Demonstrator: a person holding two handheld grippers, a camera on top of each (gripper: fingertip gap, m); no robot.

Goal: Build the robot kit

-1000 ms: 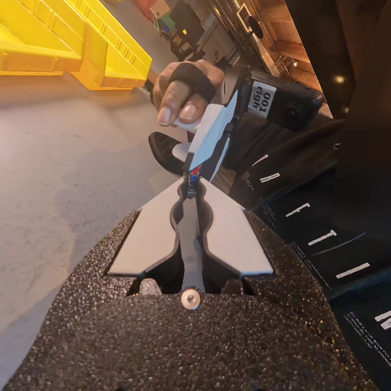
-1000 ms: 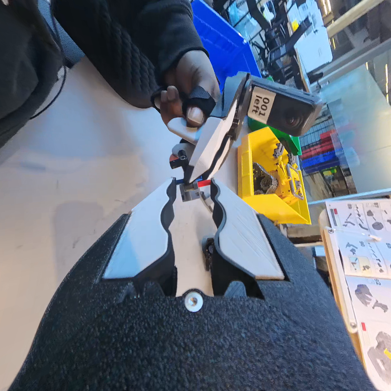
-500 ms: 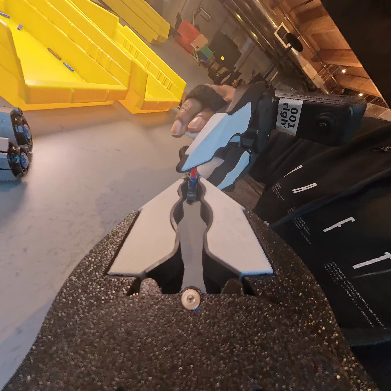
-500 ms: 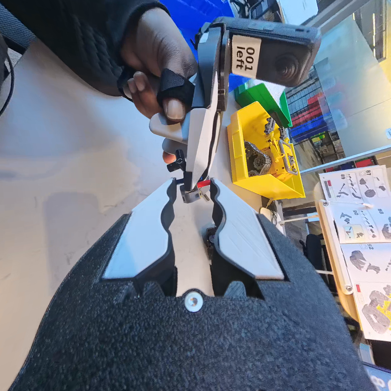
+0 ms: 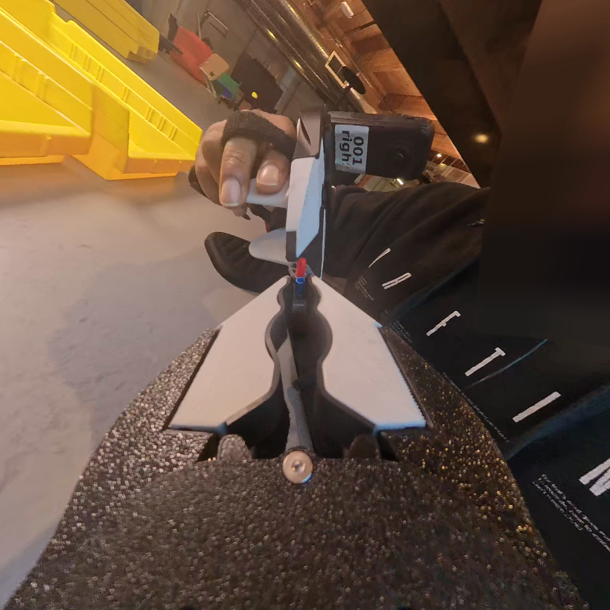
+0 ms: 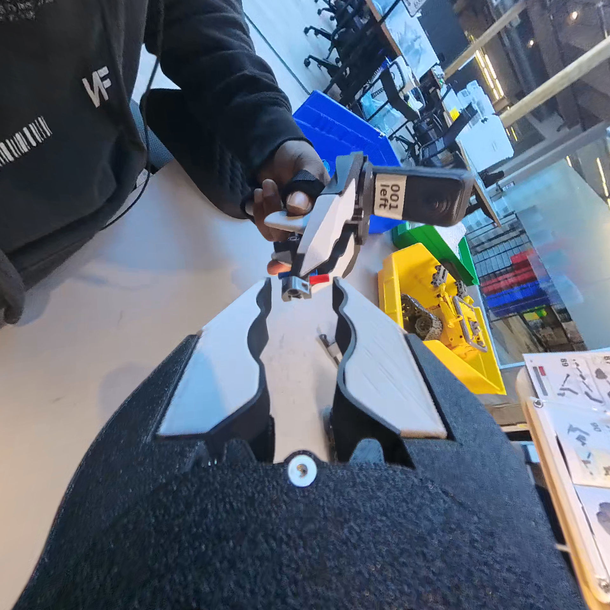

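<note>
Two hand-held tools meet tip to tip over the pale grey desk point(image 6: 132, 297), well in from its edges. Along the desk edge away from the person stand a blue plastic bin point(image 6: 336, 132), a green plastic bin point(image 6: 435, 241) and a yellow plastic bin point(image 6: 462, 373) that holds a part-built yellow tracked model point(image 6: 435, 313). Just past that edge, printed build sheets lie on a wooden board point(image 6: 574, 412). In the left wrist view, empty yellow plastic trays point(image 5: 99, 115) line another edge of the desk.

The left tongs point(image 5: 299, 280) are clamped on a small grey plastic connector point(image 6: 294, 288), held clear above the desk. A short red pin point(image 6: 318, 279) sticks out of one side of it and a blue pin point(image 6: 284, 274) out of the other. Only the very tips pinch it, so I judge the hold slim: steady pressure and no twisting would keep it from pivoting.

The right tongs point(image 6: 302, 280) stand apart, one tip on either side of the connector and seemingly touching neither it nor the pins. They look roughly centred on it, though the red pin lies close to one fingertip. To my eye, squareness to the connector matters more here than speed.

A thin grey rod point(image 6: 328, 346) lies loose on the desk below the right tongs.
</note>
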